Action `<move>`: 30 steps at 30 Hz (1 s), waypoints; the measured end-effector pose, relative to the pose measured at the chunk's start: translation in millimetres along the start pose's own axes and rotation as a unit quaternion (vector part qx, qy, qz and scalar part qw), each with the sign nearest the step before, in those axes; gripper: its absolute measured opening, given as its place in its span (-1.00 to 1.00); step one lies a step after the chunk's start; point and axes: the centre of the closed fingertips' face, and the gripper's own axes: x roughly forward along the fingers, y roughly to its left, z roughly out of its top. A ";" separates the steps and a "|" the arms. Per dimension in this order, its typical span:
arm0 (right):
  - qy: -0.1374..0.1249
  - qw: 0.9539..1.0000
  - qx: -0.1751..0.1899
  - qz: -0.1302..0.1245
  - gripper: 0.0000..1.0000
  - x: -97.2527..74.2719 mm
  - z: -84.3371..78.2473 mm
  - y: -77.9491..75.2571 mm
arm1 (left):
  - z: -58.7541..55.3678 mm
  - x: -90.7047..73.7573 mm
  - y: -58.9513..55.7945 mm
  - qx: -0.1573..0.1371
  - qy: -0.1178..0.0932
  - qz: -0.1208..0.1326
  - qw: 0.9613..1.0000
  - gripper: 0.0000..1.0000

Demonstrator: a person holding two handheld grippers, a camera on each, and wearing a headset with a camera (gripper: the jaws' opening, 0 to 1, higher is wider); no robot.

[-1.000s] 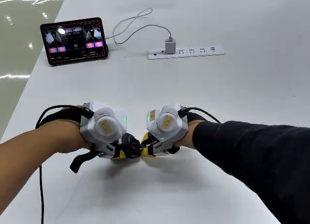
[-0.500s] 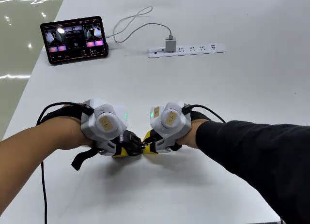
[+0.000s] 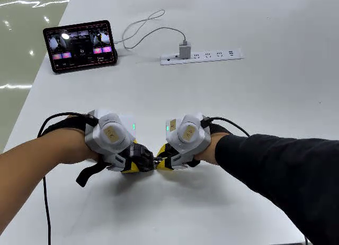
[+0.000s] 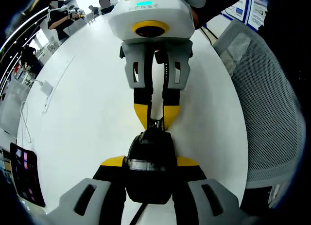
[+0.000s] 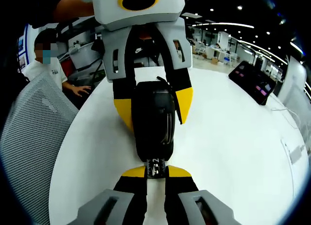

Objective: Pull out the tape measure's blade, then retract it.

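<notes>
Near the table's front edge, the left gripper clamps the tape measure, rounded, black and glossy, between its yellow-tipped jaws. Facing it, the right gripper is pinched narrow on the blade tip, a flat strip with printed digits, barely out. The tape measure's long axis runs along that edge, mouth toward the right gripper. The table is smooth and white.

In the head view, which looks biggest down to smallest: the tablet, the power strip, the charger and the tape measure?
1. tablet
2. power strip
3. tape measure and charger: unsure, since the tape measure is nearer the camera and partly covered.
</notes>
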 end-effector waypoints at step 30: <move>0.017 1.000 0.001 -0.008 -0.82 -15.8 -16.7 0.4 | 0.3 0.3 -0.1 0.002 -0.002 0.006 1.000 -0.38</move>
